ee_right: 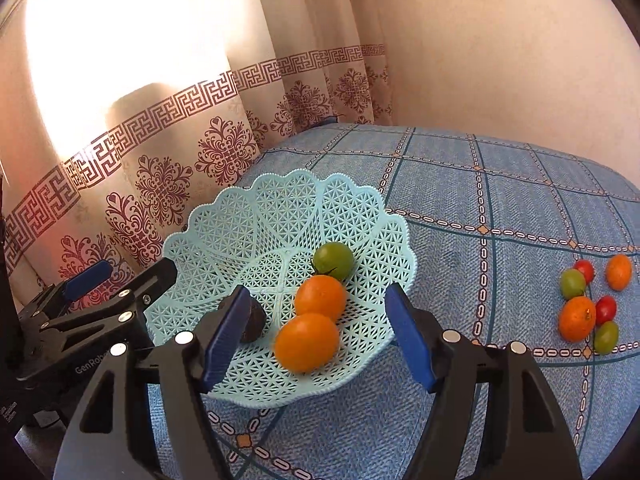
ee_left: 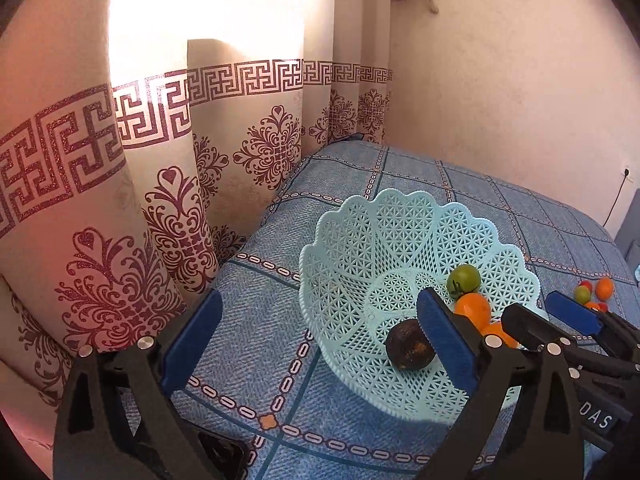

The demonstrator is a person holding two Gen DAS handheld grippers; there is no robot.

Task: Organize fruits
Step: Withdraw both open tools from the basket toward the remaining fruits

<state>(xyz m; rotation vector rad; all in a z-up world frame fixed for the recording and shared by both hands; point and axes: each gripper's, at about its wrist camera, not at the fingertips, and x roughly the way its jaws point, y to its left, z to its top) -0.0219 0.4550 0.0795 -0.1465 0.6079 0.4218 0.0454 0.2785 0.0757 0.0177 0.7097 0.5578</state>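
Observation:
A pale blue lattice basket sits on the blue checked bedspread. It holds a green tomato, two oranges and a dark round fruit. My right gripper is open just above the basket's near rim, and the nearer orange lies in the basket between its blue pads, untouched. The left gripper is open and empty at the basket's left side. Its right pad partly covers the dark fruit.
Several loose fruits, two oranges plus red and green tomatoes, lie on the bedspread to the basket's right. A patterned curtain hangs along the bed's left edge. A plain wall stands behind.

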